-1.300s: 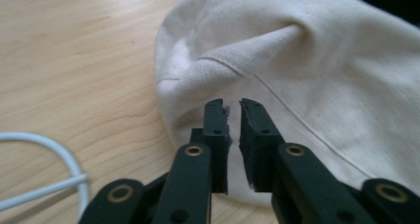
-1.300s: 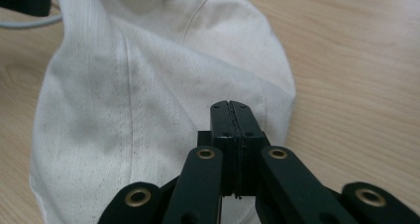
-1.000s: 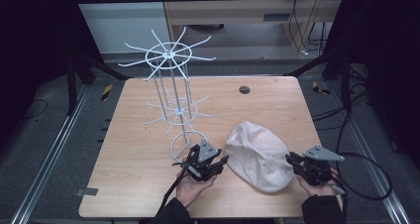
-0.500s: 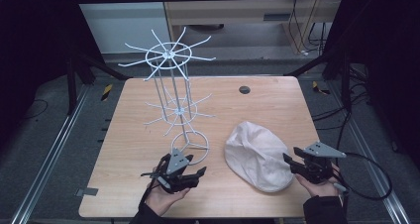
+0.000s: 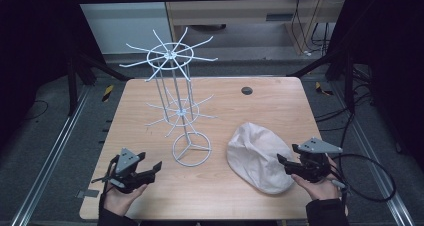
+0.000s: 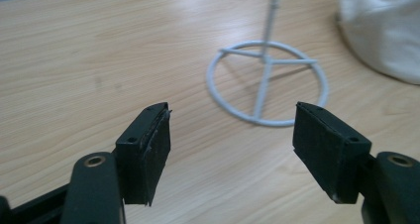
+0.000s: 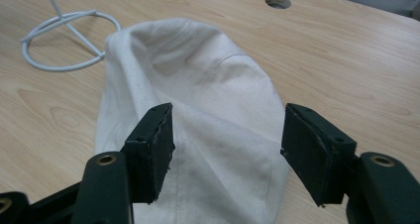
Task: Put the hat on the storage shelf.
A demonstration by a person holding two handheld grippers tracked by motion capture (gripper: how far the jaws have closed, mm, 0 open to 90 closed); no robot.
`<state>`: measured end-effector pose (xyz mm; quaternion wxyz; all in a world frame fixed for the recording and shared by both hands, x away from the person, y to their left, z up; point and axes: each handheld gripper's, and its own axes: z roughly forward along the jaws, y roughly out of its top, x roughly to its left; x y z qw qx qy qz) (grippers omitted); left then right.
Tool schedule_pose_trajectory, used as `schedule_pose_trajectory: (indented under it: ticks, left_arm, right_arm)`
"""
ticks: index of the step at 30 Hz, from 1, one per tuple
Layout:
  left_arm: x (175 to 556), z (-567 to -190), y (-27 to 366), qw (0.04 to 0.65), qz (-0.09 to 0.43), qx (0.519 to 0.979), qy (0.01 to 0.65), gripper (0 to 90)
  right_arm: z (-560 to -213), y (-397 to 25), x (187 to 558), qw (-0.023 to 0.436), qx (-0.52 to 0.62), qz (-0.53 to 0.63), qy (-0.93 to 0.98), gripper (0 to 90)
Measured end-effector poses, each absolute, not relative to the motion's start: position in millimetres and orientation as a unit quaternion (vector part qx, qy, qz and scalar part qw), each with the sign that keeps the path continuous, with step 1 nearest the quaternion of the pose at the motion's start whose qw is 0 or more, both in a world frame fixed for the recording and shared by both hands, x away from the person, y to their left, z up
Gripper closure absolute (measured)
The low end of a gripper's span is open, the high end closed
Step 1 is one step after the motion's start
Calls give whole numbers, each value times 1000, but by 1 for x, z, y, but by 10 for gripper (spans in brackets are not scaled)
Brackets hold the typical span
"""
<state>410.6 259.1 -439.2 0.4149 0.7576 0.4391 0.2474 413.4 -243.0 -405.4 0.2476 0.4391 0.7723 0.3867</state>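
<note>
The white cap (image 7: 198, 120) lies straight ahead of the right gripper (image 7: 228, 140), between and just beyond its spread jaws. The left gripper (image 6: 233, 140), jaws spread too, faces the wire stand (image 6: 267, 83), well apart from the cap.

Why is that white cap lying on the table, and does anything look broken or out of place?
Nothing looks broken. The white cap lies crumpled on the table beside the wire rack, whose arms are all bare. The rack stands upright. Both grippers are open, the right gripper at the cap's edge.

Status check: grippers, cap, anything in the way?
Left gripper open, empty, near the rack base. Right gripper open at the cap edge, jaws astride the cloth, not gripping. Cap flat on table. Nothing in the way.
</note>
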Motion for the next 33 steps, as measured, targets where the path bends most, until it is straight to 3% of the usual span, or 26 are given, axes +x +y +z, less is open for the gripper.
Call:
schedule_pose_trajectory:
  ticks: [10,21,33]
  left_arm:
    - [420,-456,301,387,270,732,491,291]
    - [423,-465,318,362,286,715,526,298]
    - [423,-468,318,351,282,721,526,312]
  right_arm:
    - [-391,-218,418,229,405,366,806,443]
    - [-391,-193,429,190,384,328,842,547]
    - [-410,-178,445,170,395,294,854,589]
